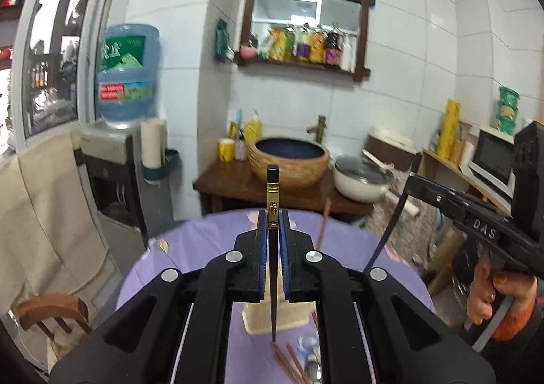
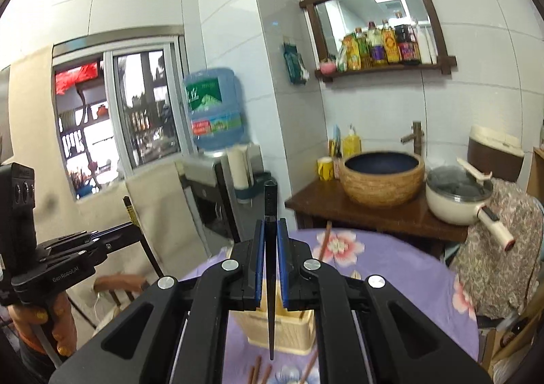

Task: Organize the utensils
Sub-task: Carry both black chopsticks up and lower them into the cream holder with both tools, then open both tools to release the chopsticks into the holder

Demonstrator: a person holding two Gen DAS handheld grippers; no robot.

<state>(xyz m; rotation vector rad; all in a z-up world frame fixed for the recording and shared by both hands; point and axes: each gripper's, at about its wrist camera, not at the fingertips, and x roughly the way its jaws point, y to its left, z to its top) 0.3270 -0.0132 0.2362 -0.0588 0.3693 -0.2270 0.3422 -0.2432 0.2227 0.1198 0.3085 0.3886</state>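
Holding now: I have one black chopstick pinched in each gripper, both lifted above the table.
Left gripper (image 1: 272,224): blue pads pressed onto a black chopstick with a gold band (image 1: 273,210); its square end stands up at frame centre, its tip points down over the holder.
Right gripper (image 2: 271,231): pads clamped on a plain black chopstick (image 2: 271,248), upright at frame centre.
Utensil holder (image 1: 253,319): beige box at lower centre, partly hidden behind my jaws.
Loose utensils: brown chopsticks (image 1: 289,362) and metal spoons (image 1: 311,370) lie at the bottom edge, just in front of the holder.
Writing: "DAS" reads on the right gripper's body at right of the left view; "GenRoboLAI", as far as I can read it, on the left gripper's body at lower left of the right view.
Edges: the purple floral tablecloth (image 2: 391,268) curves away at mid-frame.
Room: bare cloth lies beyond the holder, toward the wooden stand with the basin (image 1: 288,159).
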